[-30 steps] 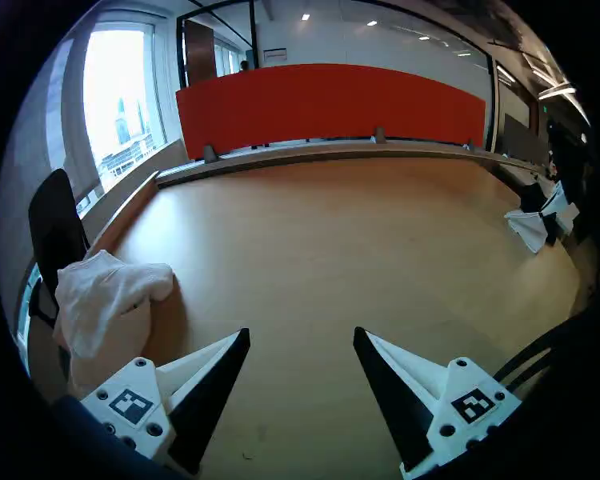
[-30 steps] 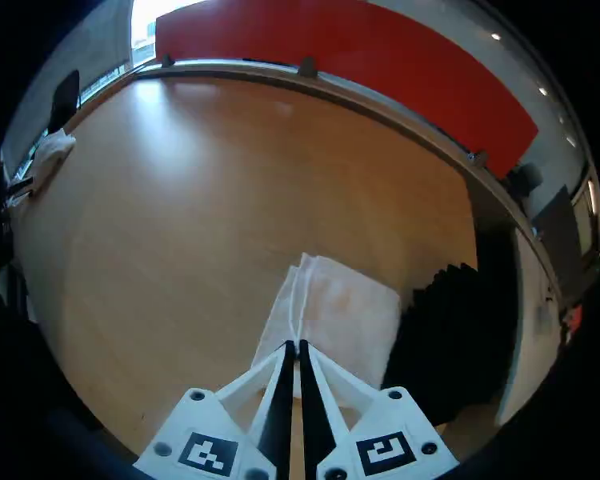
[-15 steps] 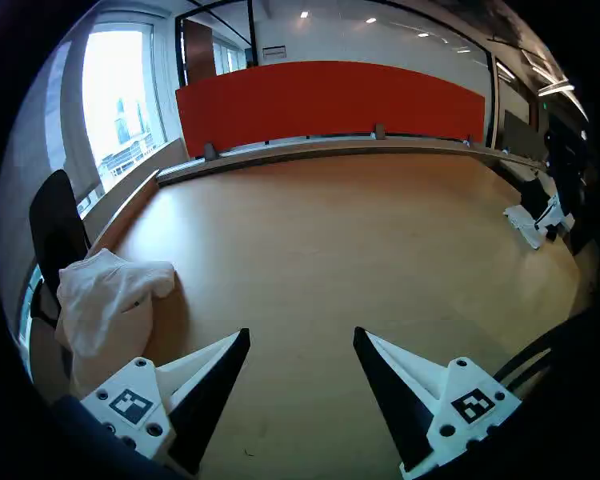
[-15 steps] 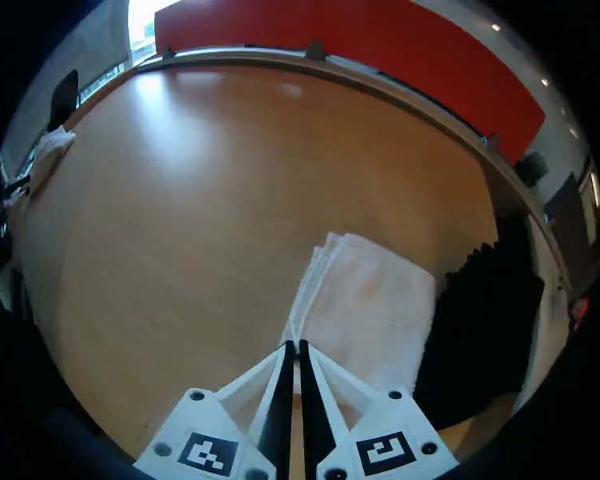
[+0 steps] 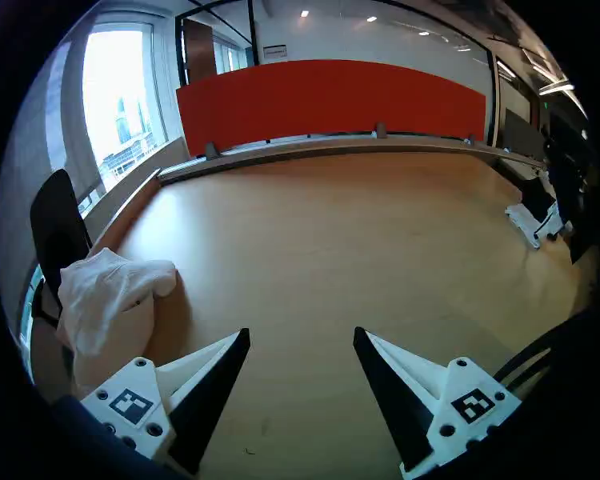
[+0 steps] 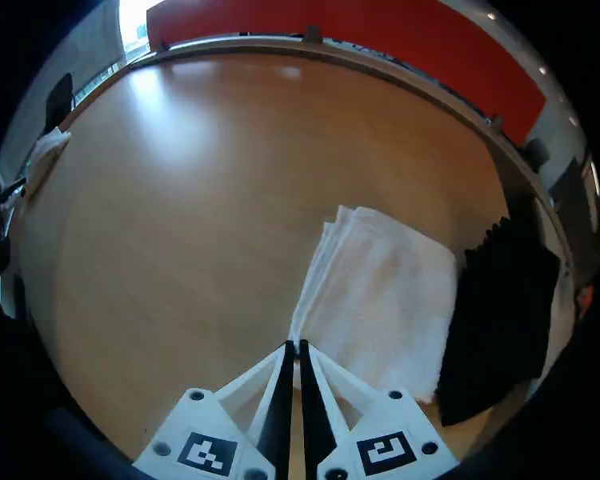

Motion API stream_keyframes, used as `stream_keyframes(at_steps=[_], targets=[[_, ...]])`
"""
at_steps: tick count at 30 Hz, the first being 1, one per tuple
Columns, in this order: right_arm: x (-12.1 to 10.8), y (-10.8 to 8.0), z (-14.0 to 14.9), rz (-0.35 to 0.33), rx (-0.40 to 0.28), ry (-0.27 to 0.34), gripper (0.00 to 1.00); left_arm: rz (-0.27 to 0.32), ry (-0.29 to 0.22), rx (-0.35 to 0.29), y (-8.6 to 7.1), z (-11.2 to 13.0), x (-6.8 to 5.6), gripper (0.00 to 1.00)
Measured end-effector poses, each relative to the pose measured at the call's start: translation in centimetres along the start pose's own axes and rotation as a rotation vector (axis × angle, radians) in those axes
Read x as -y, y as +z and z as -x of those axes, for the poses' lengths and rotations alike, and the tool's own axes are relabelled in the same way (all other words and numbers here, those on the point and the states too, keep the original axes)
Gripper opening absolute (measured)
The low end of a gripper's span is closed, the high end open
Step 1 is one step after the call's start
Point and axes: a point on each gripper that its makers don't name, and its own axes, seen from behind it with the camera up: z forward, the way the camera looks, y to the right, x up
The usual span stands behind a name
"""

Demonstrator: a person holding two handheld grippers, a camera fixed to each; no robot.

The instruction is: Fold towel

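While the left tongs (image 5: pixel 300 330) hang low over the near part of a broad wooden surface (image 5: pixel 340 232), their two fingers stand wide apart with nothing between them. To the left, at the surface's edge, a crumpled white cloth (image 5: pixel 112 292) lies heaped beside a black chair (image 5: pixel 56 224). A red partition (image 5: pixel 332 100) runs along the far edge, with a bright window (image 5: pixel 120 120) to its left.

In the right gripper view, the right tongs (image 6: pixel 294 346) have their fingers drawn together, leaving only a thin slit. The towel (image 6: pixel 380 304), white and folded into a thick rectangle with its layered edges showing along the left side, lies flat on the surface (image 6: pixel 180 200) toward the right edge. Its near left corner comes right up to the fingertips; whether any cloth is pinched between them cannot be told. A black ribbed fabric (image 6: pixel 500 320) lies just right of the towel, touching its right edge. At the far left the crumpled white cloth (image 6: pixel 44 156) shows small, and the red partition (image 6: pixel 380 32) lines the far side.
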Motion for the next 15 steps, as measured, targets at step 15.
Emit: stream_keyframes(at_steps=[15], targets=[[0.18,-0.12,0.48,-0.004,0.002,-0.012,0.32,-0.001,0.001,0.0,0.13,-0.22,-0.18,0.96]])
